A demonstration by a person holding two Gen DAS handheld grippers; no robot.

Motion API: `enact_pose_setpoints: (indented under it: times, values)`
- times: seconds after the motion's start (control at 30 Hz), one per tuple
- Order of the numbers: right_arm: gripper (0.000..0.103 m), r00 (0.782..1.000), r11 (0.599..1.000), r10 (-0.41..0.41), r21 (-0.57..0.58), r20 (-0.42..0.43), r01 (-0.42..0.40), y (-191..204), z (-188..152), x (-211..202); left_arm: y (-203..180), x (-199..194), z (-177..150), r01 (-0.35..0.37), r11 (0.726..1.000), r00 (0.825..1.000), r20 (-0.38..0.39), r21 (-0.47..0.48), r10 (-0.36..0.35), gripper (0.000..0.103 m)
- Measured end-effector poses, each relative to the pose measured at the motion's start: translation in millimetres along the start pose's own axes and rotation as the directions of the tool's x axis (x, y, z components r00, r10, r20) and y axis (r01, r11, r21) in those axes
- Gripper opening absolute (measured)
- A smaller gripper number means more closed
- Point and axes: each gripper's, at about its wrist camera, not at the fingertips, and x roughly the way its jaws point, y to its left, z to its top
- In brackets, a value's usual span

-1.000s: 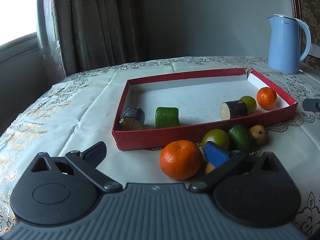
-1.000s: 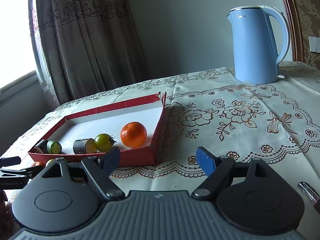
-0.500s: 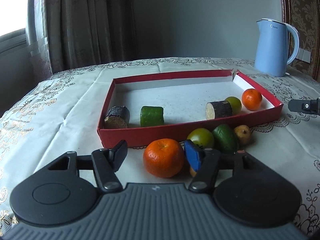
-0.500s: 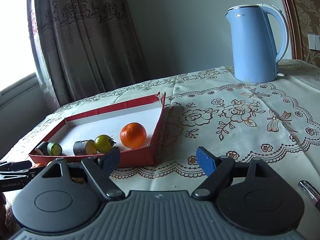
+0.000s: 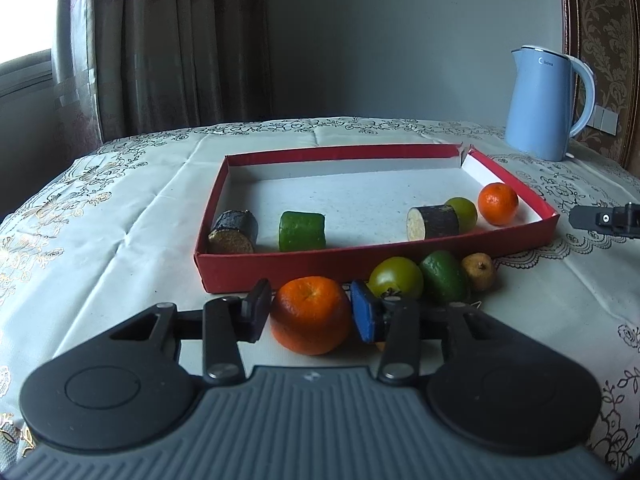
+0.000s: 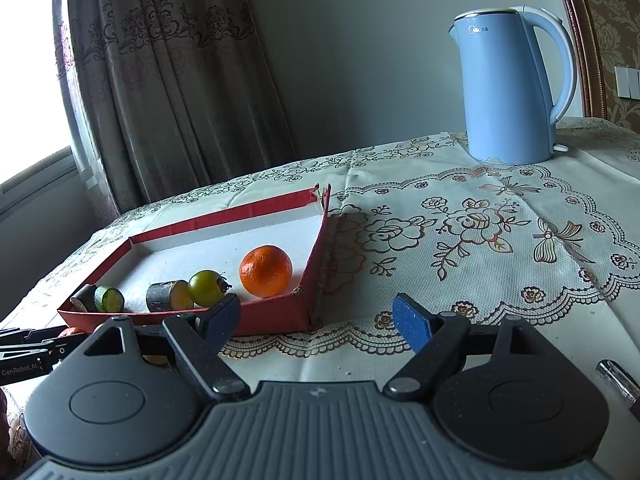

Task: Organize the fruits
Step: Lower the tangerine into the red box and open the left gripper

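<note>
Here, in the left wrist view, the left gripper (image 5: 310,312) has just been closing its fingers onto the mandarin (image 5: 311,314), which sits on the surface just before the red tray (image 5: 280,266); the pads touch both its sides. In the right wrist view, the right gripper (image 6: 318,320) holds its fingers wide apart, with nothing between them, beside the tray's corner.

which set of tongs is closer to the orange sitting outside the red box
Left. The left tongs have just been closing around that orange; the right tongs sit open beyond the box's right corner.
</note>
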Motion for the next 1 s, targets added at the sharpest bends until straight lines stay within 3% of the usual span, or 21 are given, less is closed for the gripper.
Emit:
enact_pose_setpoints:
  times: [0.17, 0.33, 0.5, 0.67, 0.73, 0.8, 0.93, 1.0]
  values:
    - [0.083, 1.0, 1.0, 0.0, 0.0, 0.0, 0.0, 0, 0, 0, 6, -9, 7, -0.022, 0.999, 1.0, 0.02, -0.026, 0.023, 0.04]
    - [0.083, 1.0, 1.0, 0.001, 0.001, -0.001, -0.001, 0, 0, 0, -1, -11, 37, -0.016, 1.0, 0.997, 0.072, -0.001, 0.016, 0.04]
    - [0.083, 1.0, 1.0, 0.007, 0.029, -0.004, -0.007, -4, 0, 1, -19, 14, 68, -0.002, 1.0, 0.997, 0.082, 0.006, 0.002, 0.04]
    - [0.083, 1.0, 0.998, 0.016, 0.053, -0.009, -0.016, -7, 1, 2, -34, 45, 73, -0.016, 0.999, 0.999, 0.033, 0.027, 0.016, 0.042]
    - [0.083, 1.0, 0.998, 0.021, 0.062, -0.009, -0.02, -8, 1, 2, -33, 47, 69, -0.036, 0.999, 0.999, 0.021, 0.017, 0.036, 0.049]
    - [0.083, 1.0, 0.998, 0.023, 0.066, -0.008, -0.022, -9, 1, 2, -29, 38, 63, -0.057, 0.998, 0.997, 0.043, 0.01, 0.057, 0.075]
    - [0.083, 1.0, 0.998, 0.027, 0.061, -0.006, -0.026, -8, 1, 1, -13, 1, 49, -0.098, 0.995, 0.99, 0.098, 0.01, 0.096, 0.082]
    - [0.083, 1.0, 0.998, 0.03, 0.057, 0.0, -0.03, -8, 1, 0, 1, -16, 41, -0.127, 0.992, 0.985, 0.113, -0.021, 0.128, 0.096]
